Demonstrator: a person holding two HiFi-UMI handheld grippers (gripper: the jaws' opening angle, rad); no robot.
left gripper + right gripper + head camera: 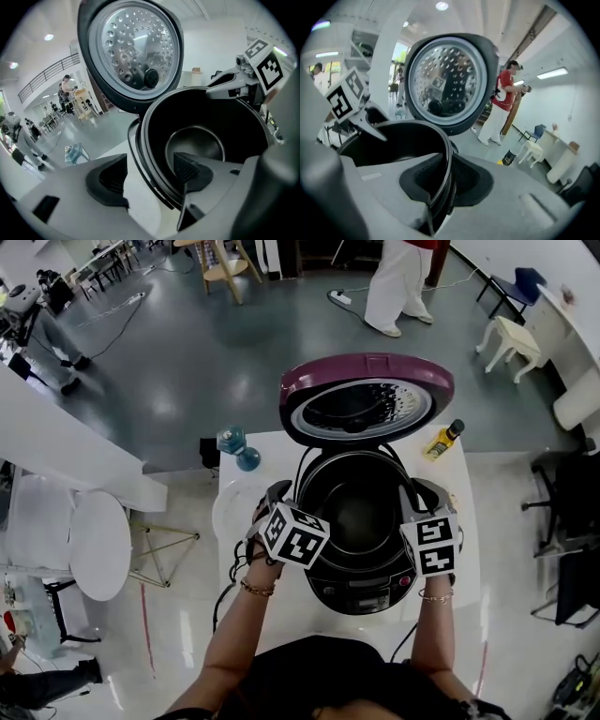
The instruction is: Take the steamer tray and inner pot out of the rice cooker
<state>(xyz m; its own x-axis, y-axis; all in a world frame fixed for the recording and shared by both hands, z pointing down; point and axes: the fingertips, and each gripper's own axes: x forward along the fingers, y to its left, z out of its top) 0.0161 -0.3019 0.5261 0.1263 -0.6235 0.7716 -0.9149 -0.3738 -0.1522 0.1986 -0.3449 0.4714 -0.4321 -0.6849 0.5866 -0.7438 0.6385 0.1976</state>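
The rice cooker (361,592) stands on the white table with its maroon lid (366,399) raised. The dark inner pot (361,512) sits in it and looks empty. My left gripper (281,495) is at the pot's left rim. In the left gripper view the left gripper (149,176) is open: the rim (143,154) runs between the pads, one pad inside the pot and one outside, with a gap showing. My right gripper (417,495) is at the right rim. In the right gripper view the right gripper (445,185) is shut on the pot's thin rim (446,154).
A pale round thing (232,512) lies on the table (469,531) left of the cooker; I cannot tell what it is. A blue bottle (239,448) stands at the back left, a yellow bottle (442,440) at the back right. A person (398,282) stands beyond.
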